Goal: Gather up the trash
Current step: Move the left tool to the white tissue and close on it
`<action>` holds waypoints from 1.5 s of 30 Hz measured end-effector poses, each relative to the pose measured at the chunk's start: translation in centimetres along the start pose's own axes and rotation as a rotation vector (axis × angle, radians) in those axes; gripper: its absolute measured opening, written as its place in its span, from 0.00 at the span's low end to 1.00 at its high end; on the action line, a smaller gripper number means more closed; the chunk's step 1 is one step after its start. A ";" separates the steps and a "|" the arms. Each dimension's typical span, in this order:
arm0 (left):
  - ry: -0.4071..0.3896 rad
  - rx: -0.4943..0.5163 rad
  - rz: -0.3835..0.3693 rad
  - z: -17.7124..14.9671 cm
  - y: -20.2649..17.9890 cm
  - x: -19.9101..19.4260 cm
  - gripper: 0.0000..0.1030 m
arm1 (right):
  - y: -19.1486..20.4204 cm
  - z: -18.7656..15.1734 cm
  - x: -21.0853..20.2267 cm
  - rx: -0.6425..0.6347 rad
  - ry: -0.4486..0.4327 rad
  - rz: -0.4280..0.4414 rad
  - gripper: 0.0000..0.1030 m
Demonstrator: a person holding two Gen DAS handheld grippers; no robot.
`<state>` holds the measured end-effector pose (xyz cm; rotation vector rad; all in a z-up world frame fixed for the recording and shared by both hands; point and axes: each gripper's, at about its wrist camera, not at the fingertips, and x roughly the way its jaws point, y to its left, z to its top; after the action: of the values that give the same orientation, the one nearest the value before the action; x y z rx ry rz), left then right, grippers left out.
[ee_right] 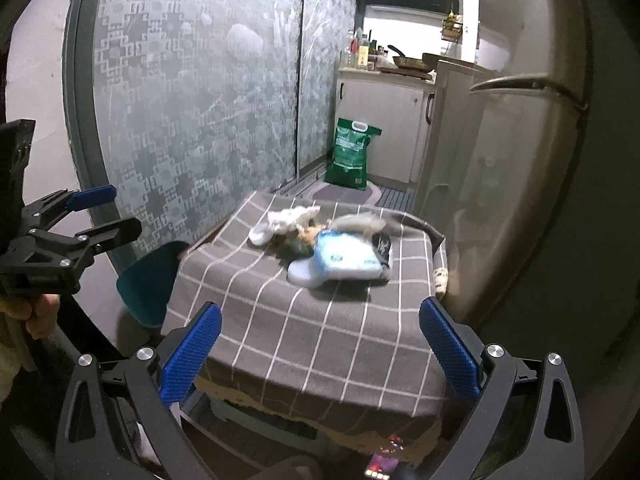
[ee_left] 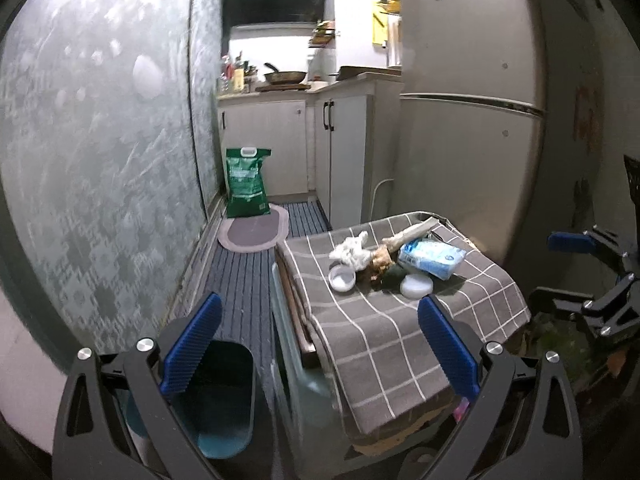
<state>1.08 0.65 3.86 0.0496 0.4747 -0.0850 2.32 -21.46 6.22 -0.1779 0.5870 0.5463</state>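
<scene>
**Grey checked cloth carries the trash pile**

Grey checked cloth (ee_right: 320, 332) covers a low stand, and on it the trash sits bunched: a blue tissue pack (ee_left: 432, 258), crumpled white paper (ee_left: 352, 250) and two small white lids (ee_left: 342, 278). A dark teal bin (ee_left: 224, 396) stands beside it. Left gripper (ee_left: 320, 356) and right gripper (ee_right: 320, 356) both gape wide, holding nothing.

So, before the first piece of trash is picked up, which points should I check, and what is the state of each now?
1. Left hand-held gripper open, empty: ok.
2. Right hand-held gripper open, empty: ok.
3. Dark teal plastic bin open, beside the grey checked cloth: ok.
4. Crumpled white tissue free to grasp: ok.
5. Blue-white soft pack rests on other items: not ok.
6. Pack is trash: cannot tell.
</scene>
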 end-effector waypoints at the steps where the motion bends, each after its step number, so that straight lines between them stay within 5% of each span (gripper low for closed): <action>1: -0.003 0.005 -0.010 0.3 0.1 0.1 0.96 | -0.2 0.2 0.1 -0.001 0.004 0.003 0.97; 5: 0.017 0.054 -0.047 1.4 -0.2 1.4 0.79 | -1.2 1.3 0.9 0.009 0.029 0.008 0.97; 12: 0.082 0.143 -0.109 2.9 -2.1 4.6 0.66 | -1.9 3.4 2.7 -0.020 0.038 0.044 0.97; 24: 0.223 0.182 -0.232 3.3 -2.7 11.6 0.36 | -3.3 6.3 7.9 -0.031 0.117 0.059 0.64; 39: 0.325 0.203 -0.240 2.7 -3.5 17.3 0.37 | -6.1 6.0 11.0 0.080 0.163 0.085 0.60; 43: 0.319 0.181 -0.223 3.3 -3.6 17.9 0.14 | -6.8 6.1 11.7 0.142 0.165 0.095 0.59; 45: 0.305 0.160 -0.219 3.7 -3.4 17.8 0.12 | -6.8 6.3 12.1 0.162 0.156 0.083 0.59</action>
<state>18.18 -4.18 -1.14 0.1696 0.7769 -0.3341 17.41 -19.99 4.58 -0.0431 0.7900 0.5662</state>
